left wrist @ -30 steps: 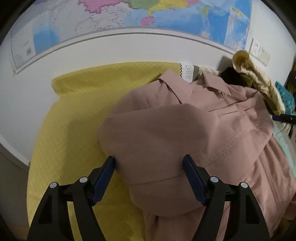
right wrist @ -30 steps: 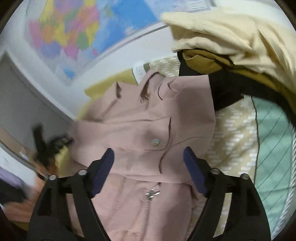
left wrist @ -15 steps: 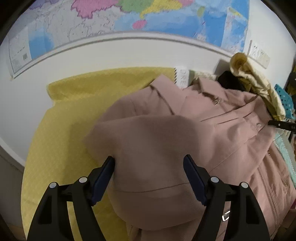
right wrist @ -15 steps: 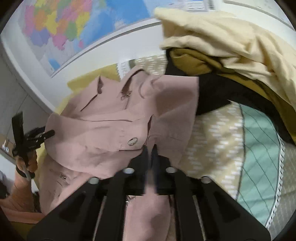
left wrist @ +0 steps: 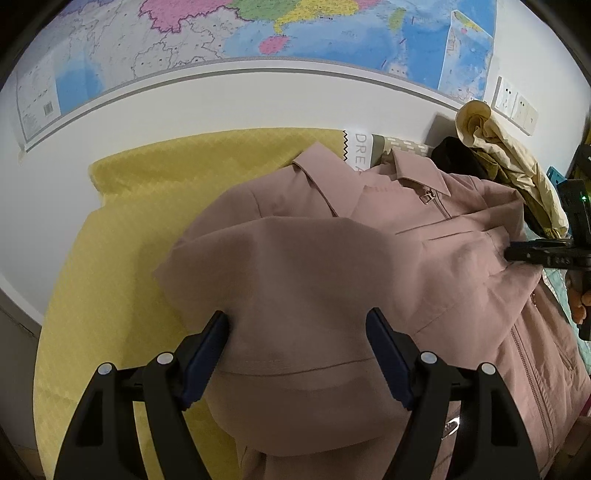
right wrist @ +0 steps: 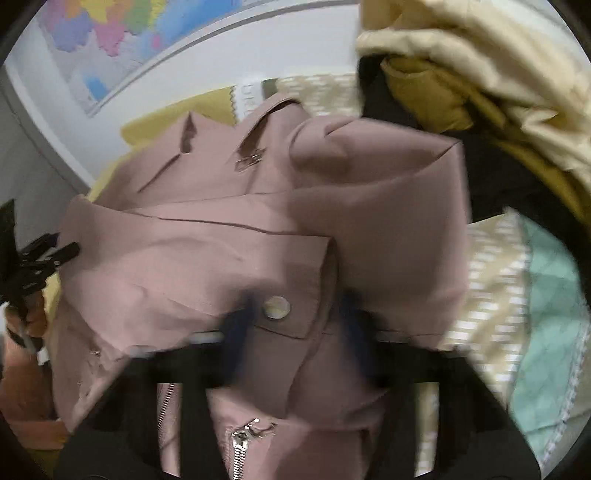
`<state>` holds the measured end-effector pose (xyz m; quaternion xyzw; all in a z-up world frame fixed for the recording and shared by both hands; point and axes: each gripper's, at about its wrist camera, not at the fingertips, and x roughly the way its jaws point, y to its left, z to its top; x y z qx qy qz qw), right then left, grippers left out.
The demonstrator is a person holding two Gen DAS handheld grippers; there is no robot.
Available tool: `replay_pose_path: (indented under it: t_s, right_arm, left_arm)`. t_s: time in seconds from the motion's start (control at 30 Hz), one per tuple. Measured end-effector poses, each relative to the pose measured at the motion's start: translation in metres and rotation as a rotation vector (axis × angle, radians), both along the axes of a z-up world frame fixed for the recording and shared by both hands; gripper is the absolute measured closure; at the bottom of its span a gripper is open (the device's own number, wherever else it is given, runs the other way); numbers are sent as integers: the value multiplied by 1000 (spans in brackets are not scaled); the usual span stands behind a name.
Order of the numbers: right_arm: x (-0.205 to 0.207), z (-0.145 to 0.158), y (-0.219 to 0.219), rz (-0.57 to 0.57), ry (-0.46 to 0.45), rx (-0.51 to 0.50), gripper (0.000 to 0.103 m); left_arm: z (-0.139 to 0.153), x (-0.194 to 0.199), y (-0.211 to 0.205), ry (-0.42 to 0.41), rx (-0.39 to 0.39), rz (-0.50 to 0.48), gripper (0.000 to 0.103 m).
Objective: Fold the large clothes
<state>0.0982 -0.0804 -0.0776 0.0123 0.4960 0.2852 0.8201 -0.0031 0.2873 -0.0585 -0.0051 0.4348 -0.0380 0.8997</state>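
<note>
White fabric tag [left wrist: 360,147] with a zigzag edge, just behind the collar of the pink jacket [left wrist: 332,266]: grey capitals "DREA", remainder hidden by the collar. Wall map [left wrist: 258,33] above the tag: small place-name print, too small to read.

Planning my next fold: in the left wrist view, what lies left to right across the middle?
yellow bedspread → pink jacket → right gripper, its tip against the jacket → person's hand.
</note>
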Motion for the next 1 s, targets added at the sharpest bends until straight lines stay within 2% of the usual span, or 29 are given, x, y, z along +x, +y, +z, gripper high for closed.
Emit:
replay_pose_path:
  t_s: [0.03,0.07,0.13,0.23,0.33,0.43,0.5,0.57,0.6,0.63,0.7,0.8,0.9,1.0]
  right_arm:
    - [-3,4,-1,2,-16,9,90]
    - [-8,15,-5,8,-51,23,92]
    - [-19,45,-19,-6,-141,74,101]
    - [-22,72,-46,-62,-212,135,101]
    - [-9,55,-57,-118,-165,64,101]
    - [2,24,-67,-168,-56,81,100]
    - [2,11,-65,-169,-12,87,96]
    - [-2,11,-67,-181,-23,89,93]
    - [-7,15,-67,-177,-42,90,84]
    - [-12,21,-69,-183,-67,93,70]
    - [-21,33,-67,-185,-120,95,64]
    - [-45,53,-55,-115,-214,84,51]
    - [-61,52,-32,5,-231,58,51]
    - [-60,32,-20,35,-192,12,52]
  left_arm:
    - [0,-1,1,0,-2,0,29]
    - [1,-2,3,-1,-9,-1,29]
    - [3,-3,4,-13,-15,0,29]
    - [5,-6,4,-32,-37,-14,28]
    - [-1,-3,0,-16,-29,-17,28]
    - [-10,1,-9,9,26,-14,28]
    - [-14,3,-15,19,67,-16,28]
    - [-12,2,-16,14,68,-24,28]
    - [-10,1,-15,10,58,-26,28]
    - [-8,-1,-13,6,43,-27,28]
    - [-2,-8,-9,-7,19,-21,28]
    - [3,-18,-2,-10,-4,-3,28]
    - [2,-37,8,0,-38,15,28]
    - [1,-60,20,6,-45,40,28]
